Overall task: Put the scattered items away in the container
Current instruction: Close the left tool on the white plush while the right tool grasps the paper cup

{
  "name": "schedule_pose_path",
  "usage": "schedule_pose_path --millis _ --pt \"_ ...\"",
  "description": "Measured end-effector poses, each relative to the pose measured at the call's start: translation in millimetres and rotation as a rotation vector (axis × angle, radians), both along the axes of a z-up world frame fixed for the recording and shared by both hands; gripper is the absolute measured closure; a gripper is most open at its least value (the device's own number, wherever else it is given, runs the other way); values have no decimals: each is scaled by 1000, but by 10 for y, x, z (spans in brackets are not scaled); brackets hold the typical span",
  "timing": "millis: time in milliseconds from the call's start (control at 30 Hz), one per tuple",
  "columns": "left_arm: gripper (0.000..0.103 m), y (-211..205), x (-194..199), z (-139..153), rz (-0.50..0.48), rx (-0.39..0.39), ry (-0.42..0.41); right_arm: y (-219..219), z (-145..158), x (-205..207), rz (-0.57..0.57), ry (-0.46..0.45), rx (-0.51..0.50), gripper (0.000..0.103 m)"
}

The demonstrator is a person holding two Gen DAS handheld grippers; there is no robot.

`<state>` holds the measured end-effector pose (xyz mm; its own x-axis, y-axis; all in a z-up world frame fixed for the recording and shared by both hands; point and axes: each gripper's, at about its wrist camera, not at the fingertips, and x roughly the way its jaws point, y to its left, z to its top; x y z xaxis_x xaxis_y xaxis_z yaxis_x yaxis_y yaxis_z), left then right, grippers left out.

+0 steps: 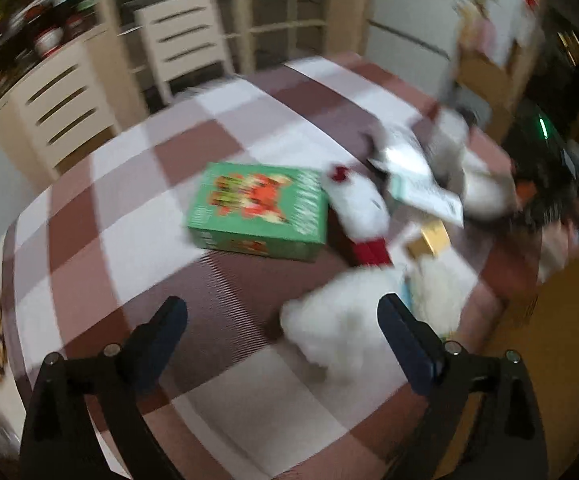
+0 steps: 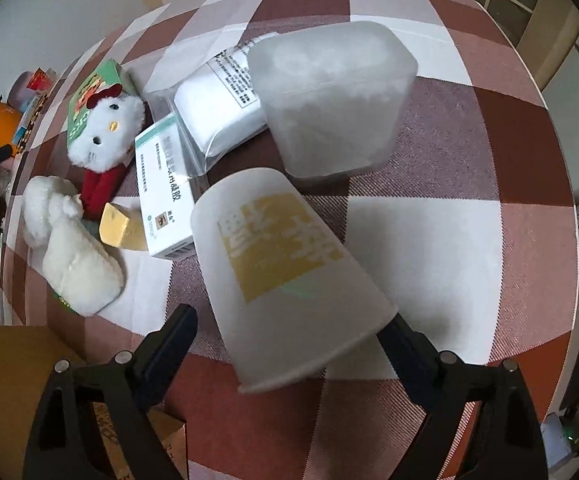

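In the right wrist view a white paper cup (image 2: 285, 276) with a yellow print lies tilted between the fingers of my right gripper (image 2: 289, 332); the jaws stand wide and whether they touch it is unclear. Beyond it stand a frosted plastic tub (image 2: 333, 100), a sealed white pouch (image 2: 217, 108), a white medicine box (image 2: 163, 196), a yellow block (image 2: 119, 228), a Hello Kitty plush (image 2: 105, 136) and a white plush (image 2: 73, 256). My left gripper (image 1: 281, 316) is open and empty above the cloth, near the white plush (image 1: 345, 328). A green box (image 1: 259, 210) lies ahead.
The round table wears a brown and white checked cloth (image 2: 469, 240). A brown cardboard box (image 2: 13, 380) stands at its near left edge. White chairs (image 1: 181, 36) and shelves stand behind the table. Clutter sits at the far left (image 2: 5, 120). The left wrist view is motion-blurred.
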<state>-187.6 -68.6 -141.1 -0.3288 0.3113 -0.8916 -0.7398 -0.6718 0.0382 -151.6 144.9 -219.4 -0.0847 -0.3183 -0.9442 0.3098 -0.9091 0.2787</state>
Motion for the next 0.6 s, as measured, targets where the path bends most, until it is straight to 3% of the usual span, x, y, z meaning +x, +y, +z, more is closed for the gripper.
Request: schedule_pose_path --millis 133,200,267,300,333,433,600 --pt "6 322 173 -180 -167 -87 30 -20 27 25 10 0 5 10" --pt "6 471 207 -353 -236 -175 55 -41 -26 175 15 3 9 10" --pt "18 540 227 -515 -281 -258 90 -127 -68 289 15 10 12 10" --pt "45 546 220 -593 -290 -290 94 -120 -76 317 17 15 13 10" --pt "44 518 198 -611 -277 -282 85 -124 -67 338 20 23 12 10" --pt "48 237 52 -490 -121 -151 30 -316 -75 379 49 52 20 10" --pt "46 -606 -123 -504 340 -44 -54 -491 -87 431 129 111 91 11"
